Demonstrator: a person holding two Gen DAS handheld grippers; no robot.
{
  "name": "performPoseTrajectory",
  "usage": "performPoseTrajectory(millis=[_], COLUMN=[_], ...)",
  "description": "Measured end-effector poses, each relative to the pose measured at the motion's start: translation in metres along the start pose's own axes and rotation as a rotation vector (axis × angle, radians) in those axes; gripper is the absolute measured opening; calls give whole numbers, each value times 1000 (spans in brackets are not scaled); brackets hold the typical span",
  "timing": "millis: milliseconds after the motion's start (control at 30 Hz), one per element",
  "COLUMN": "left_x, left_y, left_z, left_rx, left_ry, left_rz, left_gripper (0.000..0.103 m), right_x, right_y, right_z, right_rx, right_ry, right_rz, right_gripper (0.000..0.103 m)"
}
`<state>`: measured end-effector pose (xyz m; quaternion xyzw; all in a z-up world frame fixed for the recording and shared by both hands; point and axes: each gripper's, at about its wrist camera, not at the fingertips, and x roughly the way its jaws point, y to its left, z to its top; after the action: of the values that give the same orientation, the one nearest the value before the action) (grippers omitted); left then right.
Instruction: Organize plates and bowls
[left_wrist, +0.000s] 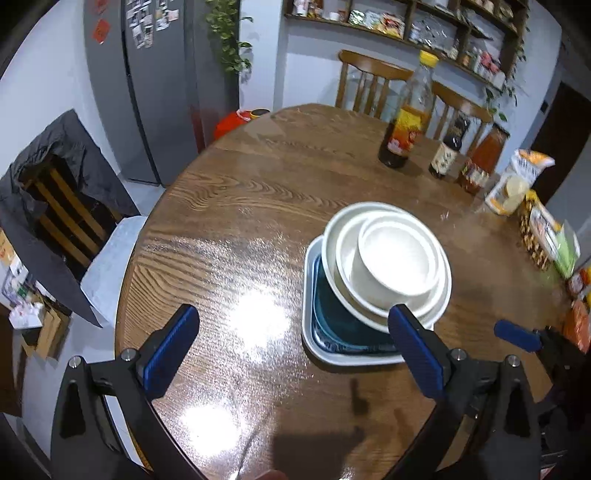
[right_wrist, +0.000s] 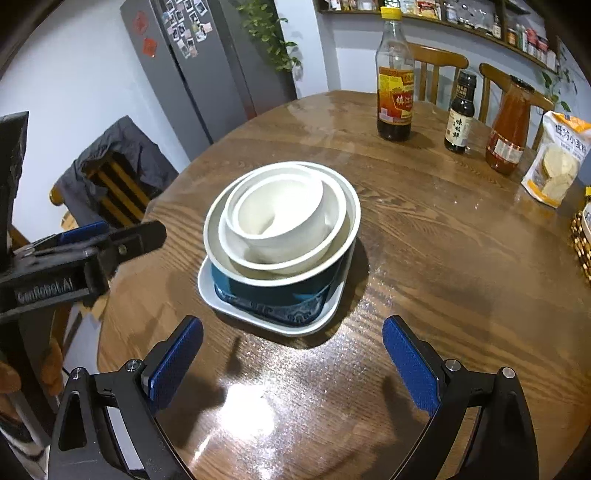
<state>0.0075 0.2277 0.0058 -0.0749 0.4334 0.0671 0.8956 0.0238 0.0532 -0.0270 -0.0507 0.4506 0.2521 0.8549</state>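
A stack of dishes stands on the round wooden table (left_wrist: 258, 177). A white square plate (right_wrist: 236, 308) (left_wrist: 314, 347) is at the bottom, a dark blue plate (right_wrist: 280, 306) (left_wrist: 332, 325) lies on it, then a blue-sided bowl (right_wrist: 295, 280), then nested white bowls (right_wrist: 280, 214) (left_wrist: 391, 258). My left gripper (left_wrist: 295, 347) is open and empty, left of and in front of the stack; its right finger overlaps the stack's edge in view. My right gripper (right_wrist: 291, 354) is open and empty, just in front of the stack. The left gripper also shows in the right wrist view (right_wrist: 92, 243).
A vinegar bottle (right_wrist: 394, 77), a small dark bottle (right_wrist: 460, 114), an orange sauce bottle (right_wrist: 511, 129) and a flour bag (right_wrist: 557, 158) stand at the table's far right. Wooden chairs (left_wrist: 369, 81) stand behind. A chair with a grey jacket (right_wrist: 114, 166) is at left.
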Motion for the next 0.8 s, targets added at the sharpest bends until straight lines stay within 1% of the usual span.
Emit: performPoseTrajectory(millis=[167, 367, 467, 567, 800], left_x=[4, 10, 13, 15, 17], left_y=[-7, -16, -19, -19, -15], left_z=[-6, -9, -9, -11, -18], left_rx=[42, 76, 90, 88, 82], left_ry=[31, 39, 38, 44, 56], left_rz=[-15, 3, 38, 56, 98], left_gripper=[102, 102, 102, 102, 102], right_x=[2, 2, 3, 5, 18], right_y=[-3, -8, -10, -12, -6], right_z=[-3, -4, -4, -4, -3], right_rx=[10, 28, 32, 36, 1], right_ry=[8, 2, -2, 2, 43], right_rz=[-16, -25, -30, -24, 6], right_gripper=[98, 98, 98, 98, 98])
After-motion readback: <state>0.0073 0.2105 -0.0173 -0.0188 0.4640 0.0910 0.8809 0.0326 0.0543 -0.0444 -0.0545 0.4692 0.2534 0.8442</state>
